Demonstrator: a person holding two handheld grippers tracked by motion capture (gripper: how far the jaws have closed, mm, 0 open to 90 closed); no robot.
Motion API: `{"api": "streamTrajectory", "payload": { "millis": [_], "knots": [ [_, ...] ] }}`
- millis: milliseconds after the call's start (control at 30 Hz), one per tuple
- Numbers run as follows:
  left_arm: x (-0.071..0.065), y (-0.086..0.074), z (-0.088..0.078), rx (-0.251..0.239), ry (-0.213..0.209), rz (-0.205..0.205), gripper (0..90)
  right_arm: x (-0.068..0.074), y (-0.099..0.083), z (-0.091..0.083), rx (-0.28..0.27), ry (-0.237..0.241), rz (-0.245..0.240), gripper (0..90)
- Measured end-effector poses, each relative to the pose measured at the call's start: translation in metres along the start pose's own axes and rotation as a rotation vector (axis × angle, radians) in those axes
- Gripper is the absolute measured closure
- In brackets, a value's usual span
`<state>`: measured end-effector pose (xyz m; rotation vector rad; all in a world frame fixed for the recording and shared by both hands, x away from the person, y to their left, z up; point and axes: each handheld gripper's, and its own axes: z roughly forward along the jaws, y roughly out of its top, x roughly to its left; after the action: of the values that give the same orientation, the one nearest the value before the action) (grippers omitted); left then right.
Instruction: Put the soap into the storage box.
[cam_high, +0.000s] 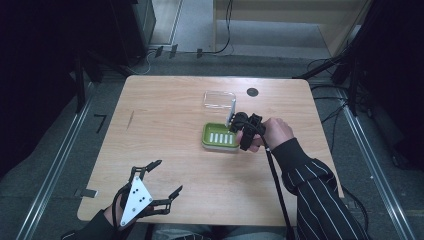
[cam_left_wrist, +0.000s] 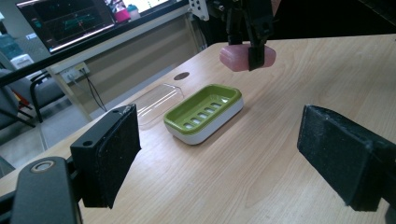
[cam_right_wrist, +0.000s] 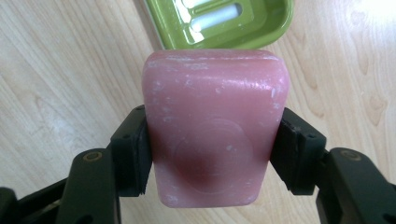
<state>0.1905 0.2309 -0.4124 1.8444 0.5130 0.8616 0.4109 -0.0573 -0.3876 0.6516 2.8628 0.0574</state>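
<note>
On the wooden table (cam_high: 165, 165) I count one pink soap bar (cam_right_wrist: 215, 126), one green soap dish (cam_high: 220, 136) and one clear plastic lid (cam_high: 219, 99). There are two grippers, one in each hand.

My right gripper (cam_high: 239, 127) is closed on the soap bar. In the right gripper view its two black jaws press the two opposite sides of the bar, and the bar fills the space between them. The bar is rounded, with some white marks on the surface and a faint round stamp in the middle. In the left gripper view I see the same bar (cam_left_wrist: 247, 57) hanging in the air, above the table and just beside the right end of the dish (cam_left_wrist: 204, 113), not touching it. The dish is green inside with a white base, and I count five white slots in its bottom. Nothing lies in the dish.

The lid lies flat on the table just beyond the dish, on the far side, near one dark round hole (cam_high: 252, 92) in the table top.

My left gripper (cam_high: 162, 182) is wide open and holds nothing. It is at the near left part of the table, well apart from the dish, and it carries one white three-cornered plate (cam_high: 136, 198) on top. In the left gripper view its two padded jaws stand far from each other, and the dish is seen between them, farther away.

One striped sleeve (cam_high: 320, 190) covers the right forearm.
</note>
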Motion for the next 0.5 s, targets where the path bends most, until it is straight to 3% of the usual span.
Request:
{"api": "streamTrajectory", "payload": {
  "millis": [500],
  "knots": [
    [0.0, -0.001, -0.004, 0.005, 0.015, -0.007, 13.7, -0.003, 0.02, 0.001, -0.008, -0.012, -0.068, 38.6]
  ]
}}
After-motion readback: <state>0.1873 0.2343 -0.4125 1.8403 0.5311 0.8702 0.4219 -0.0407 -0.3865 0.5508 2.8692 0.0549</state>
